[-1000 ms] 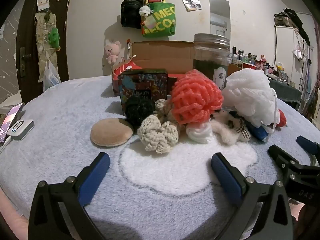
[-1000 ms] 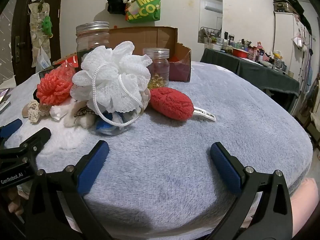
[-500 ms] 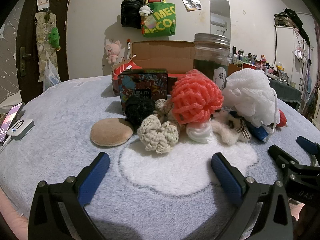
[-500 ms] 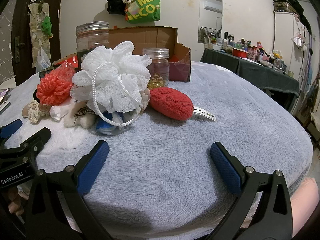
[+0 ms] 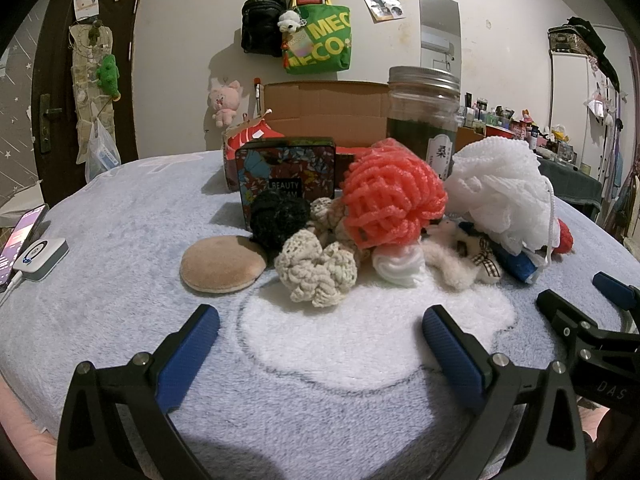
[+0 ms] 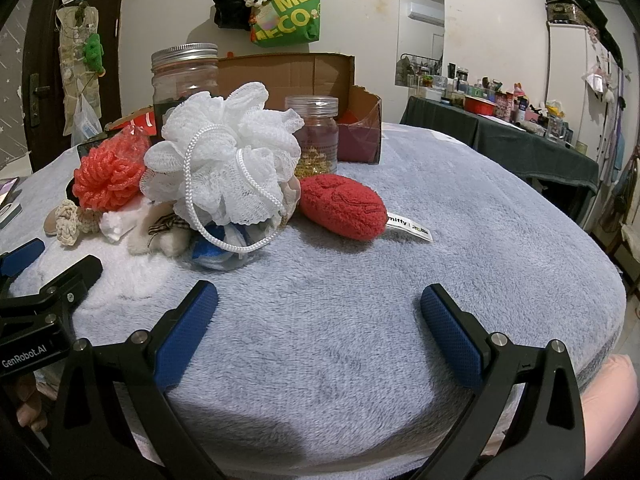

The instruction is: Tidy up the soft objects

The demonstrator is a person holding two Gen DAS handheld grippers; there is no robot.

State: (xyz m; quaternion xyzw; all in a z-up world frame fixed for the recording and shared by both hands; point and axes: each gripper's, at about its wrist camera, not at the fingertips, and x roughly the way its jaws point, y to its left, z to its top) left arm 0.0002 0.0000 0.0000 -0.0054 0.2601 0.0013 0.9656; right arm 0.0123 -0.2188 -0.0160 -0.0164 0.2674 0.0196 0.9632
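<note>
Both grippers hang low over the near edge of the fluffy grey blanket (image 6: 460,216), side by side and not touching anything. The left gripper (image 5: 320,332) has its blue-padded jaws spread wide with nothing between them but a white patch of the blanket; the right gripper (image 6: 318,304) is spread just as wide over bare grey pile, also holding nothing. Just beyond the left one the soft things sit heaped together: a cream crochet scrunchie (image 5: 316,266) nearest, a tan round puff (image 5: 222,264) lying flat to its left, a black scrunchie (image 5: 280,218) behind them, and a coral mesh pouf (image 5: 394,200) resting on top of the heap. To the right of that come a small white fluffy piece (image 5: 400,266), a little plush toy with a checked bow (image 5: 464,258), and a big white bath pouf (image 6: 224,160) with its cord loop hanging down the front. A red knitted sponge (image 6: 342,206) lies just beside the white pouf, ahead of the right gripper. Behind the heap stand a patterned tin (image 5: 286,172), a tall glass jar (image 5: 422,120), a smaller jar (image 6: 316,134) and an open cardboard box (image 6: 320,80). A phone (image 5: 20,236) lies at the far left edge.
</note>
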